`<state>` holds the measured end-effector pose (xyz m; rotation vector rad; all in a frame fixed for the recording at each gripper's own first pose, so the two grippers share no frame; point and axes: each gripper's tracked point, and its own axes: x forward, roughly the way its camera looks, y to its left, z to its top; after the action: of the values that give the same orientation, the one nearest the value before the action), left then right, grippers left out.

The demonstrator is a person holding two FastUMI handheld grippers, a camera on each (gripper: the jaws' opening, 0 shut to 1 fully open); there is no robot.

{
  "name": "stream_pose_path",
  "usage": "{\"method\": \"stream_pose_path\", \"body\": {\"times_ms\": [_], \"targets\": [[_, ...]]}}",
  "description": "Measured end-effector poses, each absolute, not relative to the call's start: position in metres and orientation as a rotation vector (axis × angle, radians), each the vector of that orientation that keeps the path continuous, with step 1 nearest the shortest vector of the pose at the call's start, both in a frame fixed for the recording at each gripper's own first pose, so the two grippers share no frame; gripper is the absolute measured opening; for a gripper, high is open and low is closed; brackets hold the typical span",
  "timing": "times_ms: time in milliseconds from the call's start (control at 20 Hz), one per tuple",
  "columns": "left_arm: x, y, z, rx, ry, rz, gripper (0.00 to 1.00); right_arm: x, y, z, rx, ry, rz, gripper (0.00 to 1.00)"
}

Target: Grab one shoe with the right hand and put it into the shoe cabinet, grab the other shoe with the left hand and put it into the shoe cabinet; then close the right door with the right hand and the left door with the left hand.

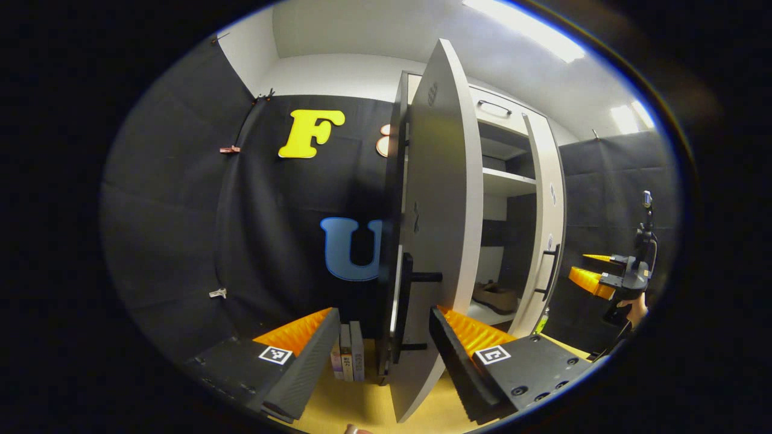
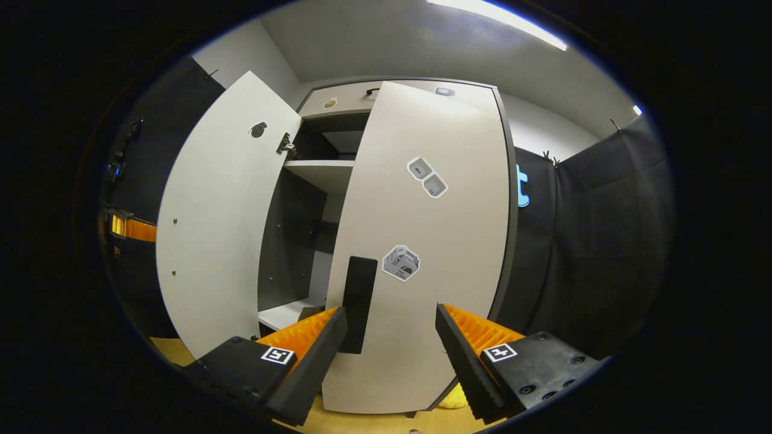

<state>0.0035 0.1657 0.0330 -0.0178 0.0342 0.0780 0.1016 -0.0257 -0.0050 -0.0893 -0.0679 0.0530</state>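
Standing ajar on the shoe cabinet (image 2: pixel 338 102) are two pale doors: the left door (image 1: pixel 437 229), seen nearly edge-on in the left gripper view with its dark handle (image 1: pixel 410 307) facing the camera, and the right door (image 2: pixel 422 253), swung most of the way toward closed. The left gripper (image 1: pixel 380 361) has its fingers spread to either side of the left door's near edge, touching nothing. The right gripper (image 2: pixel 389 355) also has its fingers spread, just in front of the right door and its dark handle (image 2: pixel 359 304). One brown shoe (image 1: pixel 496 296) lies on the cabinet's low shelf; a second cannot be made out. Three books (image 1: pixel 348 360) stand left of the cabinet on a yellow wooden floor (image 1: pixel 362 404). Black cloth lines the booth under a white ceiling.
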Motion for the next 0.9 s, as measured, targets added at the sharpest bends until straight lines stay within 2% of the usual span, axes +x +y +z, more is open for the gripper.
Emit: {"method": "stream_pose_path", "body": {"times_ms": [350,900], "targets": [[0.024,0.118,0.029,-0.048,0.031,-0.068,0.95,0.091,-0.052,-0.008,-0.085,-0.054,-0.002,0.98],[0.064,0.07,0.024,-0.097,0.006,-0.114,0.94,0.105,-0.09,-0.01,-0.051,-0.059,0.021,0.98]]}}
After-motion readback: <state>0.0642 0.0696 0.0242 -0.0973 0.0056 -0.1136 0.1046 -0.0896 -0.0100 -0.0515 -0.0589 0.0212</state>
